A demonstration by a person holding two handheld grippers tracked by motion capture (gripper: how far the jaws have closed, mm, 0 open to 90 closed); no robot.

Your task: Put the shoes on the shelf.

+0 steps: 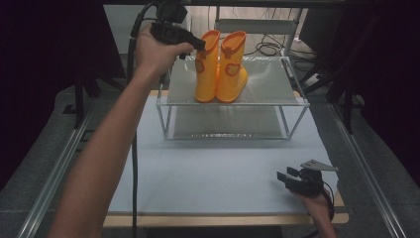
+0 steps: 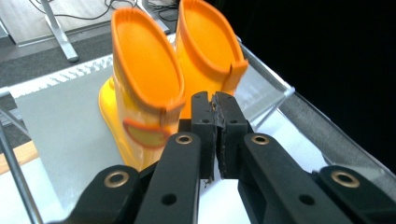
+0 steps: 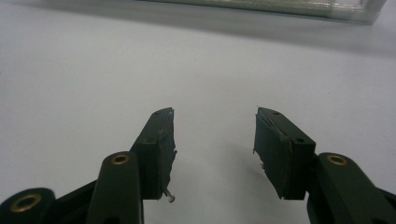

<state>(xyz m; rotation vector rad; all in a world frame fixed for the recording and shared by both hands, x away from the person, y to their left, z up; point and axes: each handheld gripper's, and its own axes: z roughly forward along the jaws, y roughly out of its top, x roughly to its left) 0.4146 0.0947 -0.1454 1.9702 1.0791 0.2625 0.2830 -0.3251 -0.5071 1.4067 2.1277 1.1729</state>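
Observation:
Two yellow rubber boots with orange rims stand side by side on the top shelf of a metal rack (image 1: 270, 84). The left boot (image 1: 206, 67) (image 2: 140, 79) is nearest my left gripper (image 1: 200, 44) (image 2: 215, 98). That gripper is held high, and its tips are right at the boot's rim. Its jaws are pressed together and I see nothing between them. The right boot (image 1: 233, 64) (image 2: 205, 42) stands just beyond. My right gripper (image 1: 285, 174) (image 3: 215, 135) rests low at the table's front right, open and with nothing between its jaws.
The rack has a lower shelf (image 1: 223, 124) and thin corner posts, and it stands at the back of the pale table (image 1: 198, 173). A black cable (image 1: 133, 163) hangs from the left gripper across the table's left side. Dark curtains flank both sides.

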